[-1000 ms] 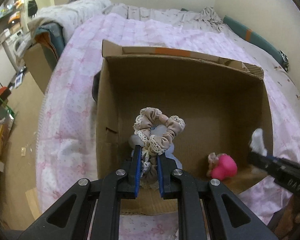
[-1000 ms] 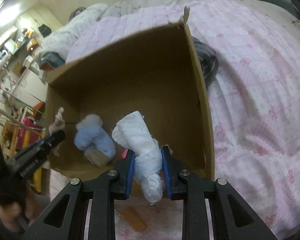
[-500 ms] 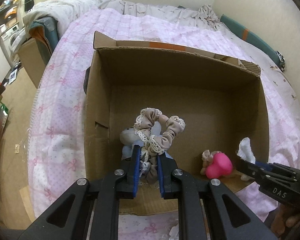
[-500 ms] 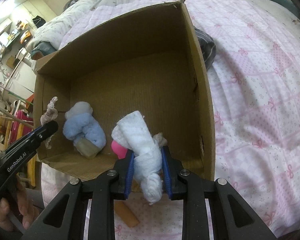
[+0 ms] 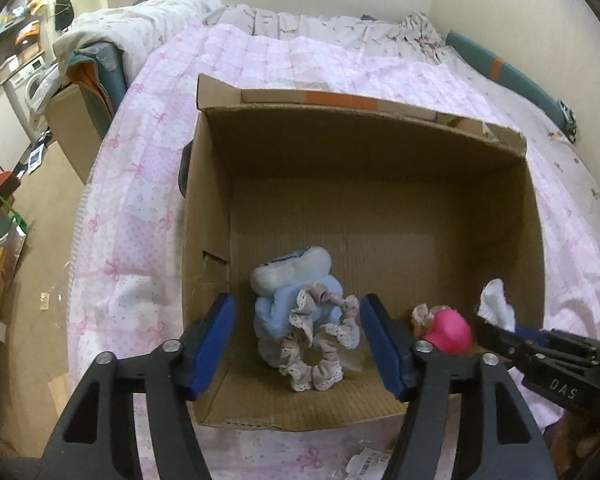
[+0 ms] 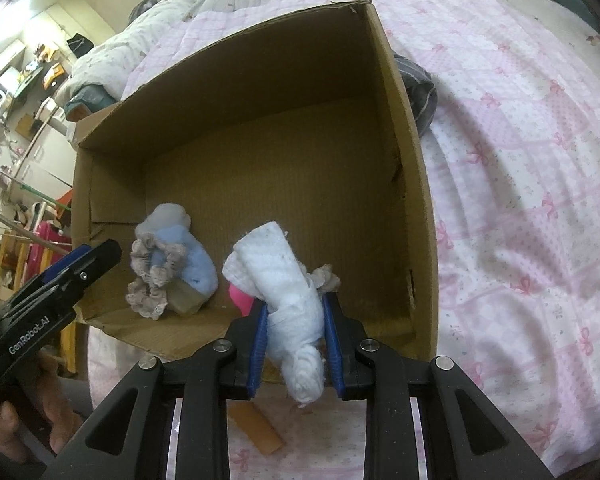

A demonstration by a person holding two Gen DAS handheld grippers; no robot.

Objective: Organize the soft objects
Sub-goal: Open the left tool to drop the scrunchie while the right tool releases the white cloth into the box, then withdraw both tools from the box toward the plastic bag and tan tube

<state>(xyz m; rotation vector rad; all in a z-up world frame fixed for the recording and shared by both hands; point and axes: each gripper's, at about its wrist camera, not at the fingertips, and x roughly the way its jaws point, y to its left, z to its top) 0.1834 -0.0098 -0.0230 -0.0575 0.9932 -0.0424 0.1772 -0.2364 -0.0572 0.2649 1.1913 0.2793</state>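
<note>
An open cardboard box [image 5: 380, 152] [image 6: 416, 208] sits on the pink bed. Inside it a beige lace-edged scrunchie [image 5: 320, 344] [image 6: 150, 284] rests against a light blue plush toy [image 5: 288, 296] [image 6: 188, 256]. My left gripper [image 5: 300, 344] is open, its blue pads on either side of the scrunchie and clear of it. A pink soft toy [image 5: 448, 330] [image 6: 240, 300] lies at the box's near right. My right gripper [image 6: 294, 328] is shut on a rolled white cloth [image 6: 284, 284] over the box's near edge; the cloth's tip [image 5: 496, 304] shows in the left wrist view.
The pink patterned bedspread [image 5: 140, 216] [image 6: 520, 184] surrounds the box. A dark garment [image 6: 420, 92] lies beside the box's far side. An orange-brown strip [image 6: 256, 428] lies on the bed under my right gripper. A second cardboard box [image 5: 76, 128] and floor clutter stand left of the bed.
My left gripper has opened and let go of the scrunchie, which now lies in the box against the blue plush. The right gripper still holds the white cloth, slightly nearer the box.
</note>
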